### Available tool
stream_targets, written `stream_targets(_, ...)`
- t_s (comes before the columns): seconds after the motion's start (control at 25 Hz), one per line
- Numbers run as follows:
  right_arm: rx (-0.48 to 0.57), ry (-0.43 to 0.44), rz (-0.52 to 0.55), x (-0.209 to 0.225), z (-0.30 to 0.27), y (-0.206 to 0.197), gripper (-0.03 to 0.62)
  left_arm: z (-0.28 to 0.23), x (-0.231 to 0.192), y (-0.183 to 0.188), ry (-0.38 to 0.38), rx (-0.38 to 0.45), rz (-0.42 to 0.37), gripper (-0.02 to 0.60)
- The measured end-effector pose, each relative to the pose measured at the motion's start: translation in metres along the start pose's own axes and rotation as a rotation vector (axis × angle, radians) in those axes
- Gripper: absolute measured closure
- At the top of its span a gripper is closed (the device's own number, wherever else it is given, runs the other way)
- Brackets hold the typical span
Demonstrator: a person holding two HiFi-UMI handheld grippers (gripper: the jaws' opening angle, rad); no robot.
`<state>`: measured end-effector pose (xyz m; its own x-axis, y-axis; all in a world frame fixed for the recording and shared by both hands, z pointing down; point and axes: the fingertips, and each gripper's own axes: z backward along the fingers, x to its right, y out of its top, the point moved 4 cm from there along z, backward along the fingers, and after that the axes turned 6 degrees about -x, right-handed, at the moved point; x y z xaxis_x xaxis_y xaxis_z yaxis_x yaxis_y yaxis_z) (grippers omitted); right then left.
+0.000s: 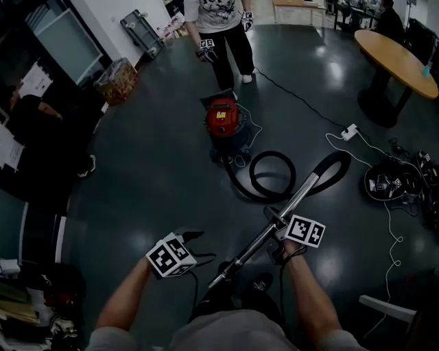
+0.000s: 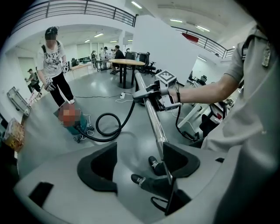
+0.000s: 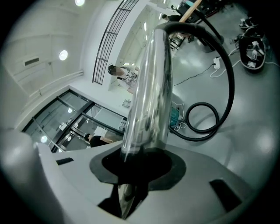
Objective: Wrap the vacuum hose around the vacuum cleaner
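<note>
I count from my claw | vacuum cleaner (image 1: 221,118): 1 | hose (image 3: 231,85): 1 | metal wand (image 1: 302,193): 1 | my claws: 2, left gripper (image 2: 139,162) and right gripper (image 3: 136,168) | round table (image 1: 396,56): 1 | person standing by the cleaner (image 1: 219,20): 1 | that person's grippers (image 1: 206,48): 2 | white power strip (image 1: 350,130): 1 | my shoes (image 2: 139,179): 2

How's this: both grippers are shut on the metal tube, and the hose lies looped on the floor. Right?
No. Only the right gripper is shut on the tube; the left gripper is open, jaws wide apart, as the left gripper view shows. The hose does lie looped on the floor.
</note>
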<state>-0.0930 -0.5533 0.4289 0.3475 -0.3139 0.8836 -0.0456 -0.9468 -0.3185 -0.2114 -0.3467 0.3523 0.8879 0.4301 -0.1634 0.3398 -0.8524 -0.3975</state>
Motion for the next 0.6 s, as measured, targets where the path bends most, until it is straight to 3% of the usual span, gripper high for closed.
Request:
stream_targets(0.48, -0.099, -0.125, 0.269, 0.014, -0.034, 0.026, 0.476, -0.043, -0.025, 0.050, -0.007, 0.008, -0.214, 0.252)
stream_targets(0.6, -0.141, -0.177, 0.347, 0.024, -0.045, 0.031, 0.476, -0.057, -0.047, 0.069, 0.011, 0.031, -0.261, 0.287)
